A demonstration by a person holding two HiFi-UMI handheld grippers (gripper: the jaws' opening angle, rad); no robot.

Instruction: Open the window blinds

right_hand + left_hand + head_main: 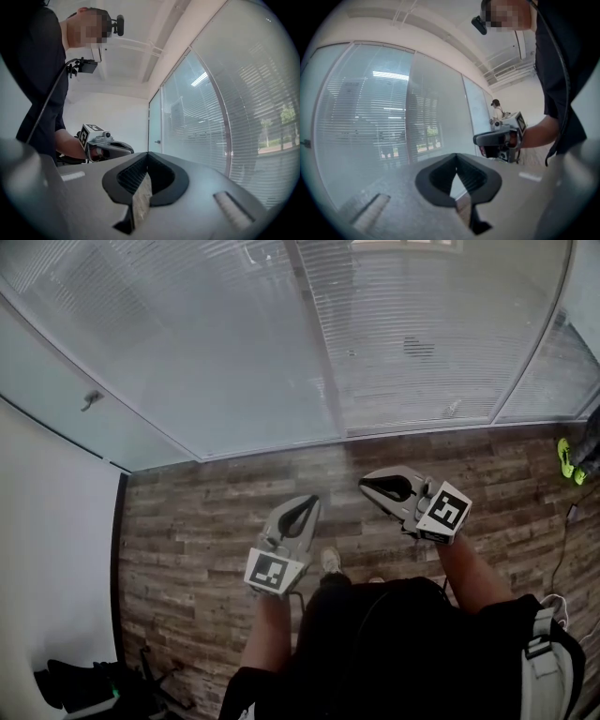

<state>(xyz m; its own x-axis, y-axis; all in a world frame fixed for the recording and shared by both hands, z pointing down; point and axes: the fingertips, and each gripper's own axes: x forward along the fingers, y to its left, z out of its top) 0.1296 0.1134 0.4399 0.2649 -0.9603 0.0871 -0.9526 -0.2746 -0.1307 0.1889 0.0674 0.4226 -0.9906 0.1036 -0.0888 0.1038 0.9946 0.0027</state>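
The window blinds [412, 343] look hazy behind the glass wall [187, 352], with their top cut off (the dark pile [84, 685] by the left wall is too dim to name). They hang ahead of both tools, well apart: the left gripper [313, 501] and the right gripper [365, 482] are side by side over the wooden floor [206, 521], each with jaws pressed together on nothing. The glass stands between, and green shoes [567, 460] lie far right.
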